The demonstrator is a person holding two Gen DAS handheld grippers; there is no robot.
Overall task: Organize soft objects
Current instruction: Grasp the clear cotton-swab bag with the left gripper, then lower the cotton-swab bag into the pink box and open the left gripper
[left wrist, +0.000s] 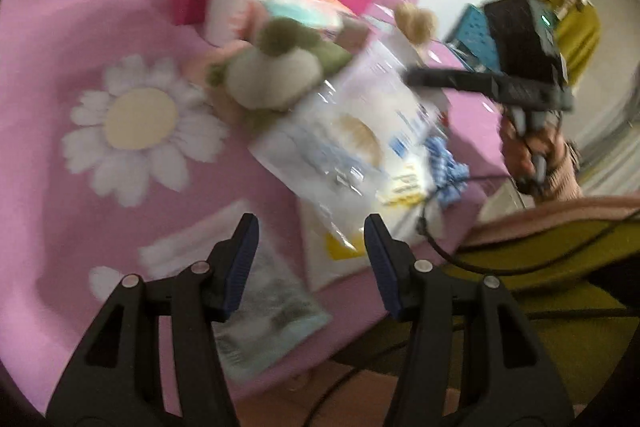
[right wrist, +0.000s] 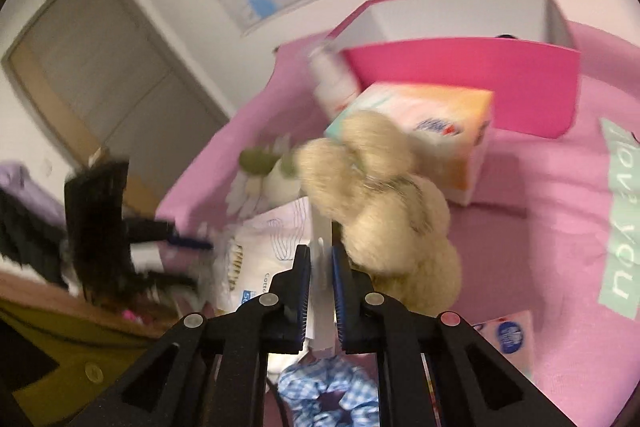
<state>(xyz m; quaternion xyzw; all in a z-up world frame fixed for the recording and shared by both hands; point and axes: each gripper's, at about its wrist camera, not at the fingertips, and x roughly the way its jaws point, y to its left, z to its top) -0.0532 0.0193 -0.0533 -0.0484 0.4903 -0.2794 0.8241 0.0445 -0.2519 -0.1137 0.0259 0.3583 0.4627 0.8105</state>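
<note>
Looking along your right gripper (right wrist: pixel 321 291), you have its jaws nearly together, pinching the white edge of a clear cotton-pad bag (right wrist: pixel 276 247) between the blue pads. Under the fingers lies a blue checked scrunchie (right wrist: pixel 332 395), and just right of the bag sits a cream plush toy (right wrist: pixel 384 211), touching the gripper's right finger. Behind it a tissue box (right wrist: pixel 436 123) stands on the pink cloth (right wrist: pixel 540 187), with a white bottle (right wrist: pixel 332 79) leaning at its left and an open pink box (right wrist: pixel 480 83) farthest back.

Your left gripper (left wrist: pixel 310 251) hangs partly open with nothing between its pads. Just beneath them lie a flat grey-printed packet (left wrist: pixel 264 311) and, to its left, a white packet (left wrist: pixel 192 243), both on the cloth. Beyond the fingertips the bag (left wrist: pixel 352 139) is tilted up off the table, its far corner in your right gripper (left wrist: pixel 412 77). Past the bag a green-and-white plush (left wrist: pixel 272 71) lies beside a printed daisy (left wrist: pixel 140 119), and the cream toy (left wrist: pixel 414 21) peeks out behind. Blur hides finer detail.
</note>
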